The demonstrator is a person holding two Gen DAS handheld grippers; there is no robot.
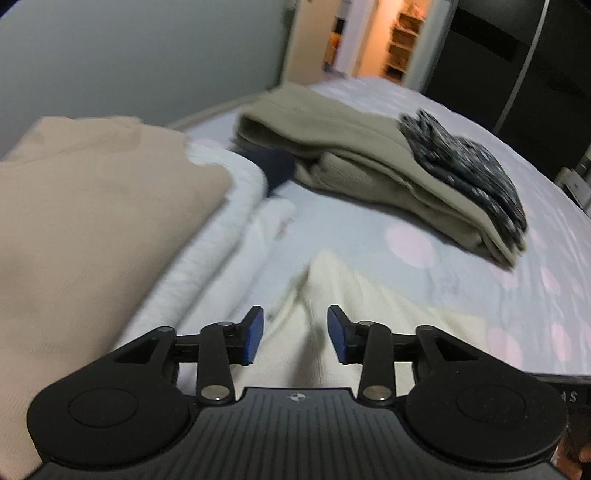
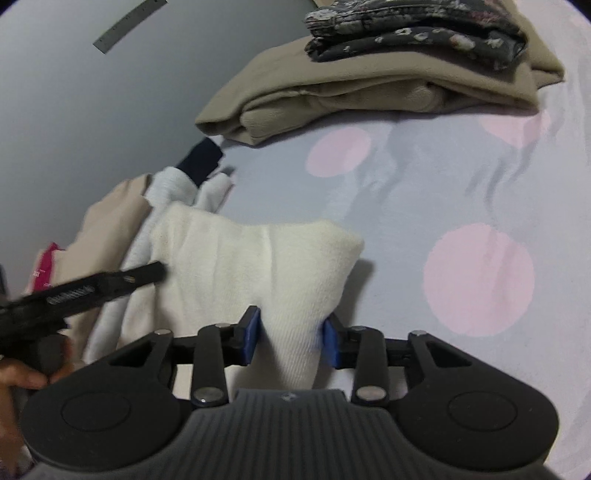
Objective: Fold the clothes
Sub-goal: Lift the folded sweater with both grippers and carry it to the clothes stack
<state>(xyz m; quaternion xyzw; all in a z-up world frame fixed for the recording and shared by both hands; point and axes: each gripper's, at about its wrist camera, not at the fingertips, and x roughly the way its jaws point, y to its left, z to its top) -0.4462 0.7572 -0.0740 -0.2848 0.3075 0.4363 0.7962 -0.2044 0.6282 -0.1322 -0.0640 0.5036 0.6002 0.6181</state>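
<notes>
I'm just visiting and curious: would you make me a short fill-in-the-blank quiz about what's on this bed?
1. The dark floral garment lies on top of a folded ____ garment.
2. The bedsheet is pale with big ____ dots.
3. Cloth of the ____ garment sits between the right gripper's blue pads.
4. The left gripper is ____, with nothing pinched.

Missing words: khaki; pink; cream; open

The letters "AS" are being shown in pale print on a dark strip (image 1: 567, 391) at the right edge of the left wrist view, while the small print on the pink item (image 2: 44, 275) is being left too blurred to be read.
</notes>
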